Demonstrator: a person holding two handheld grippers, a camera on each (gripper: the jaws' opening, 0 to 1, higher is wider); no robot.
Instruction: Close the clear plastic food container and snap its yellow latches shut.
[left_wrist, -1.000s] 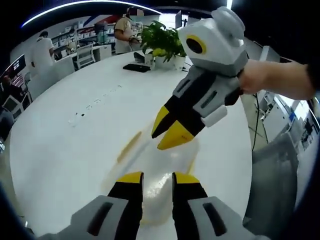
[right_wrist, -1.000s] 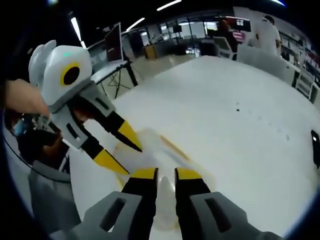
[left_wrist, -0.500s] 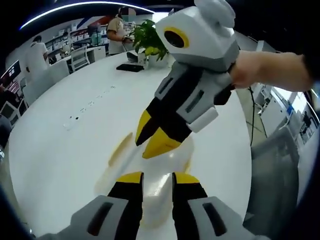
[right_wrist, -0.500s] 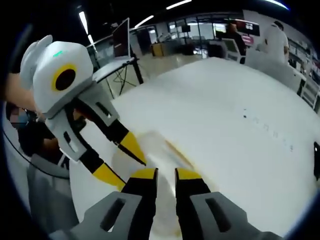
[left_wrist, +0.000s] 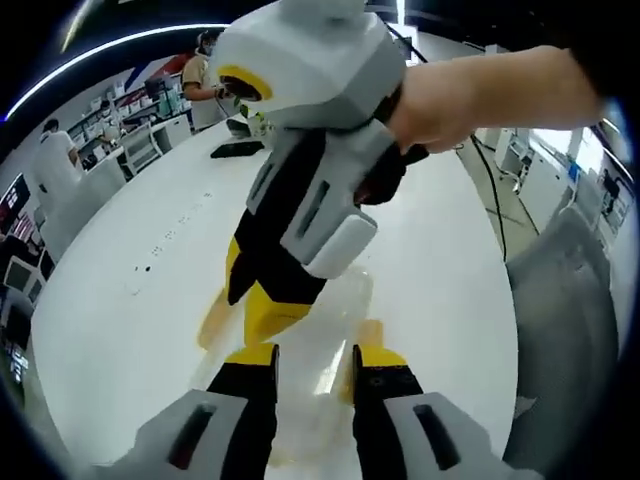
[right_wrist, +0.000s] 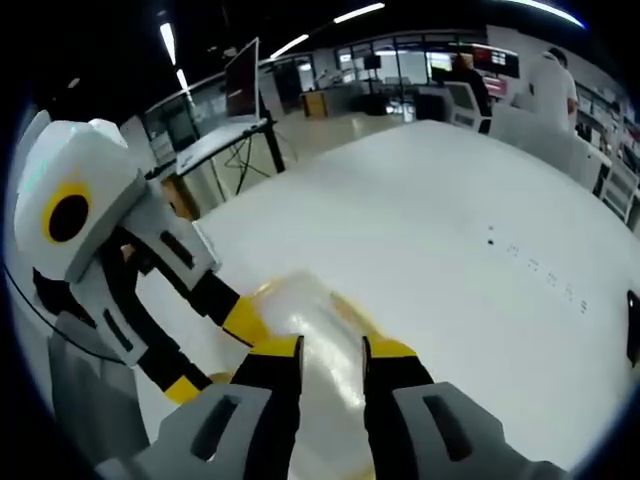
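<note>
Left gripper view: the left gripper (left_wrist: 313, 360) and right gripper (right_wrist: 333, 347), jaws parted narrowly, flank the clear container (left_wrist: 330, 330) on the white counter (left_wrist: 120, 330); contents unclear.

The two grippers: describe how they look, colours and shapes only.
Each gripper, the right gripper and the left gripper, has a rounded white-grey body with a yellow-ringed dark disc, grey and black arms, and black jaws ending in yellow tips. A bare hand shows behind one.

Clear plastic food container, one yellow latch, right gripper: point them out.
clear plastic food container (right_wrist: 305, 305), right gripper view, on its clear lid.
yellow latch (left_wrist: 213, 318), left gripper view, on the strip along its side.
right gripper (left_wrist: 262, 305), left gripper view, between its yellow tips.
</note>
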